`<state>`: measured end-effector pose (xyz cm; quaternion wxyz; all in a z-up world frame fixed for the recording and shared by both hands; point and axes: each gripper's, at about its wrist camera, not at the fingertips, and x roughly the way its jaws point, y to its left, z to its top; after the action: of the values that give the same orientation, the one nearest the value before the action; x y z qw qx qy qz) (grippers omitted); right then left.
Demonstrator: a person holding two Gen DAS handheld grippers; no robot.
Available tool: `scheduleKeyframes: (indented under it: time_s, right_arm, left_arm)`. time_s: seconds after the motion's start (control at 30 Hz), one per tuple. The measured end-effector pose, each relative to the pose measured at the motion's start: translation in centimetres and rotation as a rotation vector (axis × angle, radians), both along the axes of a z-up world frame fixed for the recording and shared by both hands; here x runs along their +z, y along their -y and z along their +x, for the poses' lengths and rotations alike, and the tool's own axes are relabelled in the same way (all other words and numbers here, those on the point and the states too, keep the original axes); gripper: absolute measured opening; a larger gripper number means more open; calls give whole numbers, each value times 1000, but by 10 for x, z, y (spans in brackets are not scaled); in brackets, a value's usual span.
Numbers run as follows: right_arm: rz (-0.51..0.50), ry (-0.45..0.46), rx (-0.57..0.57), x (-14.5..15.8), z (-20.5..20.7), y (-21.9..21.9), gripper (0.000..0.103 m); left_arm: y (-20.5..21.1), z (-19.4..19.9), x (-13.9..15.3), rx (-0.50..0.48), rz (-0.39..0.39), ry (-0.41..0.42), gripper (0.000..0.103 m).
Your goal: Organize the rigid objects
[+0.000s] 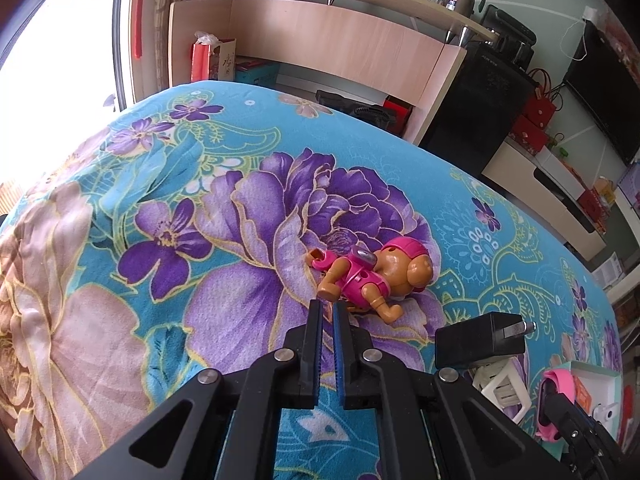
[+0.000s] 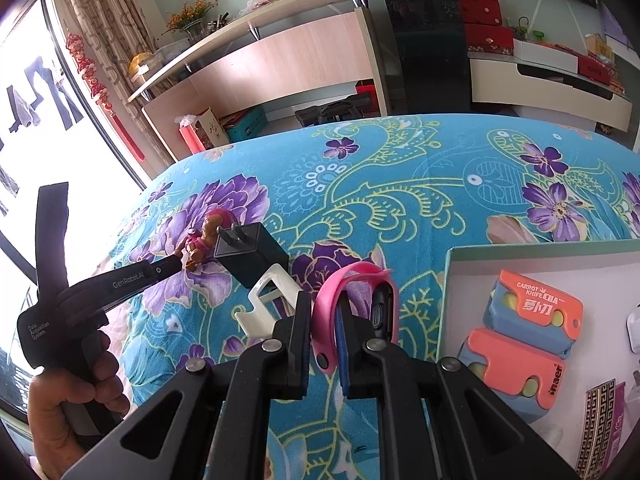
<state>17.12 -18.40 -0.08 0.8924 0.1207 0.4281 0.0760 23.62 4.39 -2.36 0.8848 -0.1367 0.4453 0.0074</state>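
A blue floral blanket point(image 2: 400, 184) covers the whole work surface, and at its right edge lies a shallow pale-green box point(image 2: 450, 280) serving as the collecting tray. Inside it sit two orange-and-blue carrot-knife toys point(image 2: 532, 312), one just beside the other, with a patterned card point(image 2: 600, 412) near the lower corner; other small items at the box's far edge are too cut off to name.

The right gripper point(image 2: 325, 312) has its jaws closed on a pink wristband point(image 2: 352, 312), lifted off the blanket just left of the box, so the step in hand looks like carrying the band over the rim; the next move calls for clearing that wall before letting go.

Outside the box, a black plug adapter point(image 2: 252, 254) and a white plastic hook point(image 2: 268, 304) lie touching. The left gripper point(image 1: 326, 306) is pinched tight with nothing between its pads, tips right at a leg of the pink toy pup point(image 1: 368, 276); whether they touch it I cannot tell.
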Motion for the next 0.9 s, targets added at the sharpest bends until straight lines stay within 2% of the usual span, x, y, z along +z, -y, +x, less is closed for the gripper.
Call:
scheduleKeyframes:
  time_s: [0.13, 0.2, 0.27, 0.43, 0.5, 0.53, 0.57, 0.9]
  right_arm:
    - [-6, 14, -8, 2, 2, 3, 11]
    - [1, 23, -8, 2, 3, 5, 11]
    - [-2, 28, -11, 3, 3, 6, 11]
    - [9, 52, -19, 8, 5, 10, 11]
    - [11, 55, -21, 8, 6, 11, 11]
    - [13, 54, -23, 8, 6, 12, 11]
    - [15, 51, -23, 7, 7, 12, 11]
    - [19, 41, -26, 3, 9, 13, 11]
  left_arm:
    - [5, 2, -1, -25, 3, 1, 9]
    - [8, 2, 0, -35, 11, 2, 16]
    - [9, 1, 2, -37, 19, 8, 30]
    - [11, 0, 9, -49, 34, 22, 43]
    - [14, 0, 12, -64, 45, 38, 53]
    - [16, 0, 13, -71, 54, 45, 63]
    - [18, 1, 14, -78, 65, 49, 66]
    - [21, 20, -3, -83, 89, 45, 68]
